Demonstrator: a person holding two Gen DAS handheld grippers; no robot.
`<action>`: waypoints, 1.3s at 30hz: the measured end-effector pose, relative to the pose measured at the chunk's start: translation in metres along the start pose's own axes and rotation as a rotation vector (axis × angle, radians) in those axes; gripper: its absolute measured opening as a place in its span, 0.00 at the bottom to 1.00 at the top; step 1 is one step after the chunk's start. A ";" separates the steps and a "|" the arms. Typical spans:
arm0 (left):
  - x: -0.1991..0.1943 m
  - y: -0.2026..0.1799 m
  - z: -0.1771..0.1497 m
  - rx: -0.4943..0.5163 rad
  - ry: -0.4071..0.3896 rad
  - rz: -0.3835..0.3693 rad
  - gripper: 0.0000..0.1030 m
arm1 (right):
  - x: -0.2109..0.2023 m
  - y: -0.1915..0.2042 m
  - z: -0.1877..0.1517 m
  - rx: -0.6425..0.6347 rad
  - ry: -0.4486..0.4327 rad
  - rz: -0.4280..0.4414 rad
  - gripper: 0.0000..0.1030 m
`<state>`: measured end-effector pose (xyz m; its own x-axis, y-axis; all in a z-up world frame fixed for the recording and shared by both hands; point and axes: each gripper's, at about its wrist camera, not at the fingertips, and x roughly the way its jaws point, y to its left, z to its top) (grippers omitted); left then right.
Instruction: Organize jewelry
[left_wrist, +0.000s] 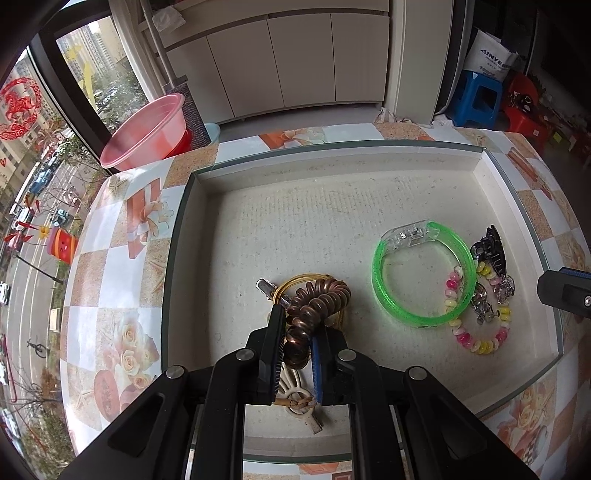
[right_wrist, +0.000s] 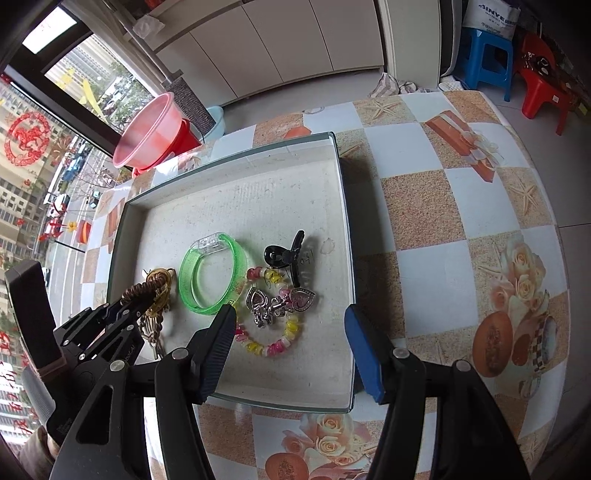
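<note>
Floral checked tablecloth (right_wrist: 424, 206) carries a shallow white tray (right_wrist: 332, 177). Left gripper (left_wrist: 299, 354) is clamped on a brown coil hair tie (left_wrist: 314, 306) at the tray's 7 o'clock. Right gripper (right_wrist: 291, 332) gapes, empty, above the beaded bracelet (right_wrist: 273, 347); green bangle (right_wrist: 210, 273) and black claw clip (right_wrist: 288, 258) lie toward 4 o'clock.

i see the tray (right_wrist: 341, 206) on the table (right_wrist: 436, 206). in it, at left, the coiled hair tie (left_wrist: 314, 310) lies over a cord loop (left_wrist: 295, 281). right of these lies the bangle (left_wrist: 421, 280), overlapping the bead bracelet (left_wrist: 476, 341) beside it. the hair claw (right_wrist: 286, 258) lies behind the bracelet, and the heart charms (right_wrist: 280, 301) lie within the bracelet's ring.
</note>
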<state>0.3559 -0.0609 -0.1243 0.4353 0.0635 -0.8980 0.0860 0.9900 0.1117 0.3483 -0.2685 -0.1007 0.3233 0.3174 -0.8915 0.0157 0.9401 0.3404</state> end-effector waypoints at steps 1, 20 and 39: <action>0.000 0.000 0.000 0.002 -0.001 0.001 0.25 | -0.001 -0.001 0.000 0.002 -0.003 -0.001 0.63; -0.019 0.008 -0.002 -0.018 -0.035 0.043 1.00 | -0.002 0.000 -0.010 0.000 0.020 0.002 0.72; -0.066 0.015 -0.054 -0.040 -0.076 0.020 1.00 | -0.015 0.022 -0.051 -0.085 -0.014 -0.012 1.00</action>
<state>0.2797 -0.0431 -0.0861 0.5033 0.0748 -0.8609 0.0416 0.9930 0.1106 0.2962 -0.2458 -0.0953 0.3369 0.3050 -0.8908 -0.0610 0.9512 0.3026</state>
